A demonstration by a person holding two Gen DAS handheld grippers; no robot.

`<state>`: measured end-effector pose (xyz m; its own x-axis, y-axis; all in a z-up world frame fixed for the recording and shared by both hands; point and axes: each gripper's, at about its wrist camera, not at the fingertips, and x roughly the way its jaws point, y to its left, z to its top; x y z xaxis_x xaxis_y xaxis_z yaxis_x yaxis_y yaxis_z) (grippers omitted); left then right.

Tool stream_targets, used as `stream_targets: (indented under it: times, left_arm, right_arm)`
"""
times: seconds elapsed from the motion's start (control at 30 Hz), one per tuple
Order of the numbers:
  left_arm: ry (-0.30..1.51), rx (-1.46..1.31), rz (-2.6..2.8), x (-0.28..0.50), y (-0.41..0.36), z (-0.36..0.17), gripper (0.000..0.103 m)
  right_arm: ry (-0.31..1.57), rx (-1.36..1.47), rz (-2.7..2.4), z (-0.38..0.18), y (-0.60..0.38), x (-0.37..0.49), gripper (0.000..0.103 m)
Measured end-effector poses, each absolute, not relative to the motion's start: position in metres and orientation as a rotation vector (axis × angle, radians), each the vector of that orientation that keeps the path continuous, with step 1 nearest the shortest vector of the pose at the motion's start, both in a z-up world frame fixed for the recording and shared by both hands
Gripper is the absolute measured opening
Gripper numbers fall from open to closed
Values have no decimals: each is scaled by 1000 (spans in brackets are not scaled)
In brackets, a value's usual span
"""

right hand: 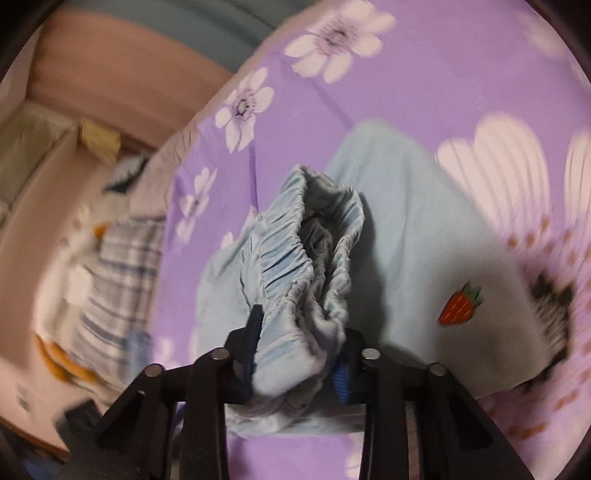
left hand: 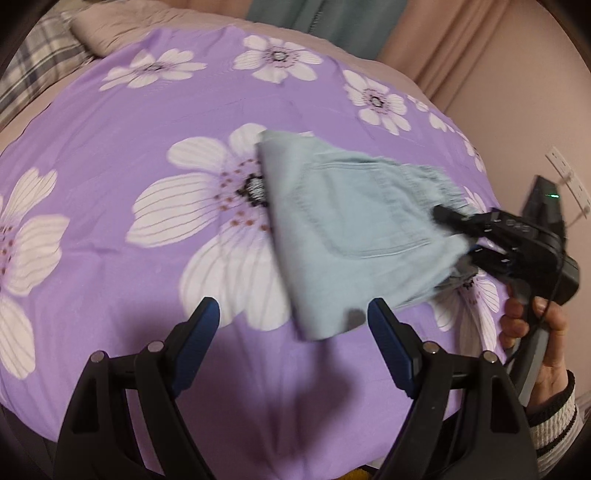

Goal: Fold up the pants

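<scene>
Light blue pants (left hand: 351, 229) lie folded on a purple bedspread with white flowers (left hand: 129, 155), a back pocket facing up. My left gripper (left hand: 293, 306) hovers open just in front of the pants' near corner, nothing between its blue pads. My right gripper (left hand: 458, 240) comes in from the right, shut on the gathered elastic waistband. In the right wrist view the bunched waistband (right hand: 295, 258) is pinched between the jaws of the right gripper (right hand: 299, 332). The rest of the pants (right hand: 406, 221) spreads beyond, with a strawberry patch (right hand: 460, 304) on it.
A person's hand (left hand: 532, 325) in a striped cuff holds the right gripper's handle. A pink pillow (left hand: 110, 29) and plaid fabric (left hand: 33, 70) lie at the bed's far left. A wall socket (left hand: 565, 173) is at the right. Plaid cloth (right hand: 118, 280) lies beside the bedspread's edge.
</scene>
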<state>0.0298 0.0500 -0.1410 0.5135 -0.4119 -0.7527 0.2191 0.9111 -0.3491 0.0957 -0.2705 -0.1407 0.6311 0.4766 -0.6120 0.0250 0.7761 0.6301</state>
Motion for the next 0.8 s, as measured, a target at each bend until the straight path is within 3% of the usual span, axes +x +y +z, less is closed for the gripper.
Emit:
stream_targets:
  times: [0.2, 0.43, 0.57, 0.7, 0.8]
  left_arm:
    - [977, -251, -367, 28, 56, -148, 82]
    - [995, -237, -375, 29, 50, -151, 82]
    - [994, -234, -369, 31, 52, -151, 82]
    - [991, -241, -368, 33, 53, -150, 82]
    - [978, -246, -378, 38, 53, -146, 81]
  right_arm:
    - [752, 571, 190, -120, -300, 86, 30]
    - [870, 788, 140, -182, -341, 96, 30]
    - [882, 826, 185, -176, -353, 93, 37]
    - [840, 800, 141, -164, -363, 77, 50]
    - [788, 672, 39, -146, -361, 59, 51]
